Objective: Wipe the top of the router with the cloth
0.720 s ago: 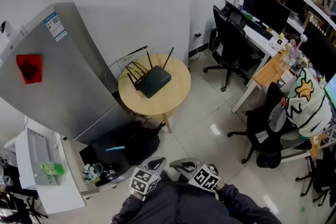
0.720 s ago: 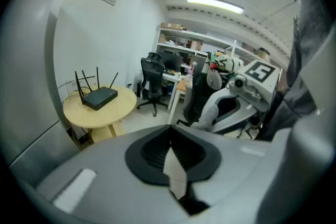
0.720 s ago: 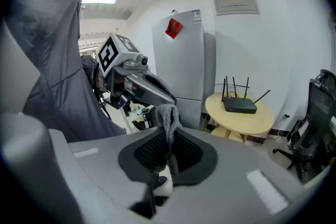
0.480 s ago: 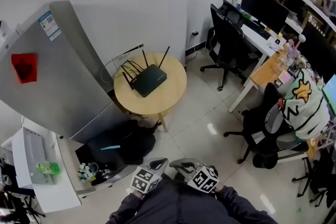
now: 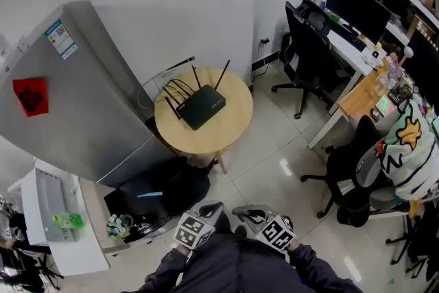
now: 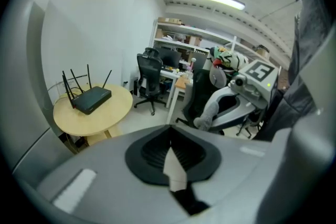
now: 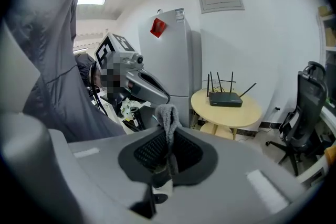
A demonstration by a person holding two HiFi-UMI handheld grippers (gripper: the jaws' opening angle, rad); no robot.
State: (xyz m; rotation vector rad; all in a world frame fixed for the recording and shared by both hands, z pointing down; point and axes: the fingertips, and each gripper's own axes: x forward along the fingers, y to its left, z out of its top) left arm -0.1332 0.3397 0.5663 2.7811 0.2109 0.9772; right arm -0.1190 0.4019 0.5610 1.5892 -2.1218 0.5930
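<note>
Cloth (image 7: 169, 115) nipped in right claw (image 7: 167, 152), router (image 7: 226, 99) well apart.

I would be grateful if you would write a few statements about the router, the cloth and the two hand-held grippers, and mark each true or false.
1. The black router with antennas sits on the round wooden table. True.
2. The grey cloth lies on the router. False: it is pinched in the right hand-held gripper.
3. The left hand-held gripper also grips the cloth. False: its jaws are together with nothing between them.
4. A grey refrigerator stands beside the table. True.
5. The right hand-held gripper touches the router. False: it is well away from the table.
</note>
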